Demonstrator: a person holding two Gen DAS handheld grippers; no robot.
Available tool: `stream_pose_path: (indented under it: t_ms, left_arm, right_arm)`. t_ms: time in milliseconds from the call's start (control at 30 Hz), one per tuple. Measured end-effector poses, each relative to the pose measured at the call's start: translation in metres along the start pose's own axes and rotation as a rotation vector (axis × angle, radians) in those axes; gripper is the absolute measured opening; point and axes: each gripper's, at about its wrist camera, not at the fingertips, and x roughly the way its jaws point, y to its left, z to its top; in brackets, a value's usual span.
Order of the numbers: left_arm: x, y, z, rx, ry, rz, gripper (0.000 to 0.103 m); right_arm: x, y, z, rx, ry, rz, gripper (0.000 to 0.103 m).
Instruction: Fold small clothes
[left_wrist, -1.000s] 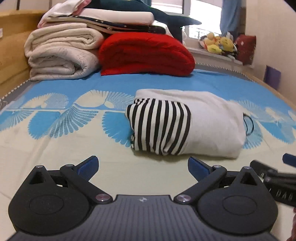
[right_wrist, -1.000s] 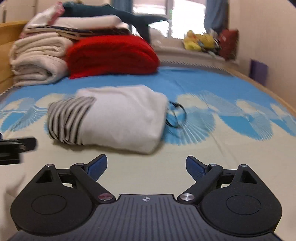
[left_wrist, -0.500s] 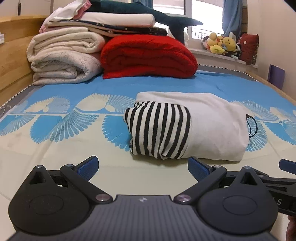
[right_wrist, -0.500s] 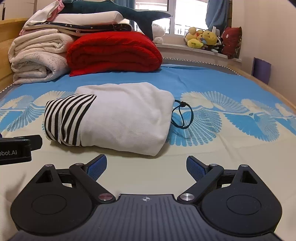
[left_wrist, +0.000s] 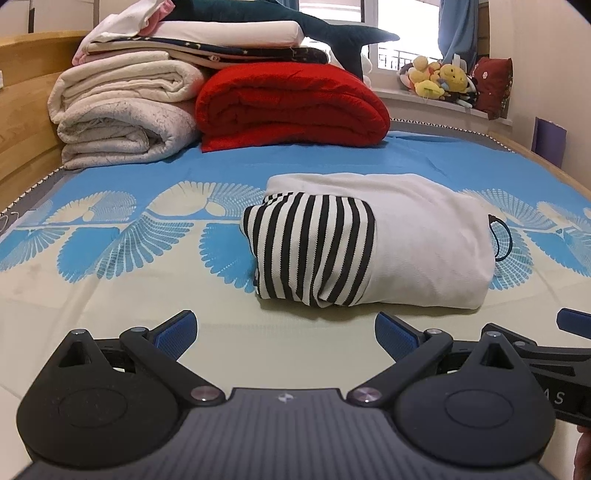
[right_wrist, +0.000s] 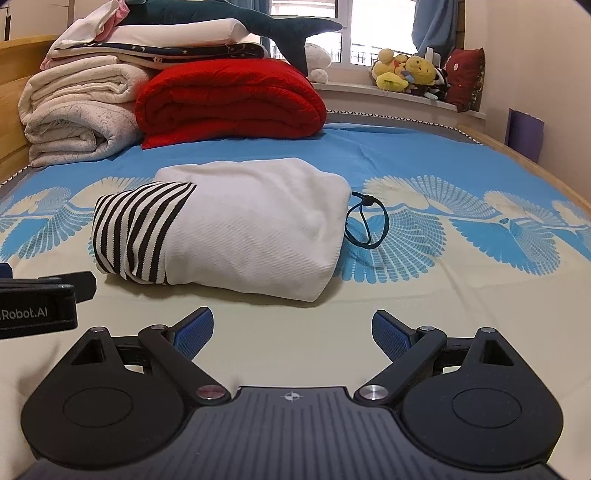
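Observation:
A folded cream garment (left_wrist: 424, 236) with a black-and-white striped part (left_wrist: 314, 251) on its left end lies on the bed; it also shows in the right wrist view (right_wrist: 255, 229). A dark drawstring loop (right_wrist: 367, 221) sticks out at its right end. My left gripper (left_wrist: 286, 332) is open and empty, low over the sheet in front of the garment. My right gripper (right_wrist: 291, 330) is open and empty, just short of the garment's near right corner. Each gripper shows at the edge of the other's view.
The bed has a blue and cream patterned sheet (left_wrist: 110, 229). At the back lie a red folded blanket (left_wrist: 291, 107), rolled cream blankets (left_wrist: 122, 114) and a shark plush (left_wrist: 332, 33). Soft toys (right_wrist: 410, 74) sit on the windowsill. A wooden bed frame (left_wrist: 26, 92) runs along the left.
Both grippers have eased back and levelled a little; the garment sits slightly farther off and has not moved. Both grippers stay open.

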Motion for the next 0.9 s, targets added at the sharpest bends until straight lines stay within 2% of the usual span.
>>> stream_pose_path:
  t_ms: [900]
  left_arm:
    - [0.0001, -0.0005, -0.0008, 0.010, 0.007, 0.015, 0.103]
  right_arm:
    - [0.0037, 0.0030, -0.0018, -0.010, 0.019, 0.014, 0.093]
